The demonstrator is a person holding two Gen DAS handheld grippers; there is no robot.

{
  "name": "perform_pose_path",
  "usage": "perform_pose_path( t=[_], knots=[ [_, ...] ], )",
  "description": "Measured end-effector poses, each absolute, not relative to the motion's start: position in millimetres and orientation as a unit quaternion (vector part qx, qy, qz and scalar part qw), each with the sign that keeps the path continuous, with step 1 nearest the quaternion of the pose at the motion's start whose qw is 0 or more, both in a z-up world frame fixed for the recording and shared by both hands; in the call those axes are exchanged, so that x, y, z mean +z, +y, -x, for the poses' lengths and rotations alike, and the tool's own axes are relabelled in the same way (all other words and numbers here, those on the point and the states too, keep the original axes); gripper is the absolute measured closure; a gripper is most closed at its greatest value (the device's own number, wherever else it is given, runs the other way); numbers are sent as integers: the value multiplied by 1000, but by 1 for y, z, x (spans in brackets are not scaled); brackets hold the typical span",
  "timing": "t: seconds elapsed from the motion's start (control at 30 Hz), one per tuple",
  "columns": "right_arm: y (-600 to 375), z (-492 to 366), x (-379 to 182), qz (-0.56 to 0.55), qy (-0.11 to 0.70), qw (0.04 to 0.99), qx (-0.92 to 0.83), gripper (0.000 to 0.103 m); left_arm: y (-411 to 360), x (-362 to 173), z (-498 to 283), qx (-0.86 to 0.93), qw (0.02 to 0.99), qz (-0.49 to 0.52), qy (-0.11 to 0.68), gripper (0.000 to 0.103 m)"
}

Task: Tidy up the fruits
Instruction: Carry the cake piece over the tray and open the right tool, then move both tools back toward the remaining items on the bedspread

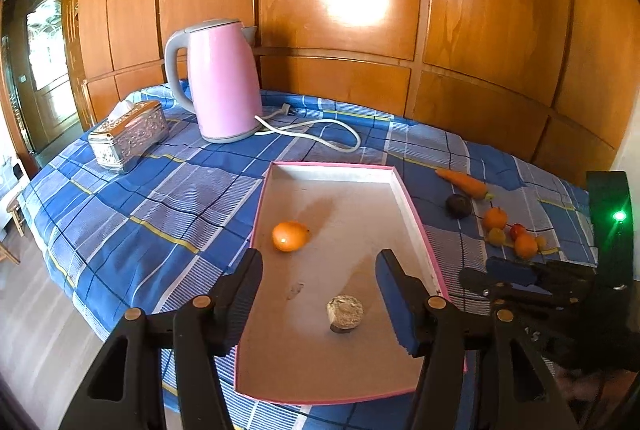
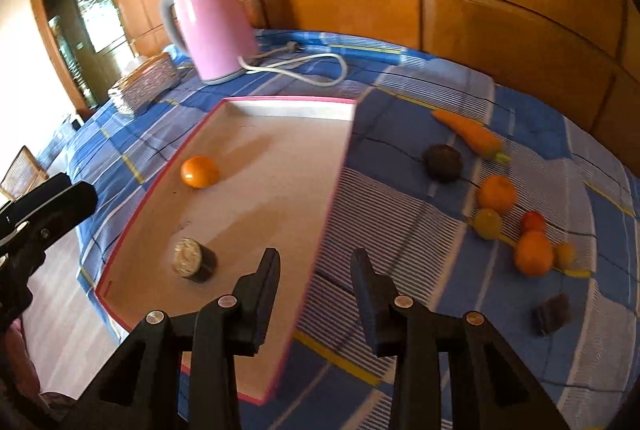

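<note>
Hovering open and empty, the right gripper (image 2: 316,294) has the small round orange fruit (image 2: 497,193) ahead to its right on the table; firm, smooth, likely light — grip across its widest middle.

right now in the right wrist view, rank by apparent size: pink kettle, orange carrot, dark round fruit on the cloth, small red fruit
1. Pink kettle, largest.
2. Orange carrot.
3. Dark round fruit; nearly the carrot's area, so that order is unsure.
4. Small red fruit, smallest.
</note>
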State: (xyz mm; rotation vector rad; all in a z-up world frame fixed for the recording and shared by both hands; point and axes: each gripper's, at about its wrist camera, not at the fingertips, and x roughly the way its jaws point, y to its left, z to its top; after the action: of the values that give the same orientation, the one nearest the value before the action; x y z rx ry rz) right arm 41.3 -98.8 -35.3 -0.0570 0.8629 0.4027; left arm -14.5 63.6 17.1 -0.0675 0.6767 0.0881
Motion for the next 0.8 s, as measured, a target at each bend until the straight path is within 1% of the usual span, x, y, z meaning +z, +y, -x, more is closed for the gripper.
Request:
perform_pose_path(
  t=[0.4, 0.8],
  knots=[
    [-145, -30, -27, 9, 397, 906, 148, 66, 44, 17, 15, 23, 942, 14, 335, 43],
    [-207, -26, -30, -31, 399, 913, 83, 66, 20, 16, 10, -4, 940, -10, 342, 43]
  ],
)
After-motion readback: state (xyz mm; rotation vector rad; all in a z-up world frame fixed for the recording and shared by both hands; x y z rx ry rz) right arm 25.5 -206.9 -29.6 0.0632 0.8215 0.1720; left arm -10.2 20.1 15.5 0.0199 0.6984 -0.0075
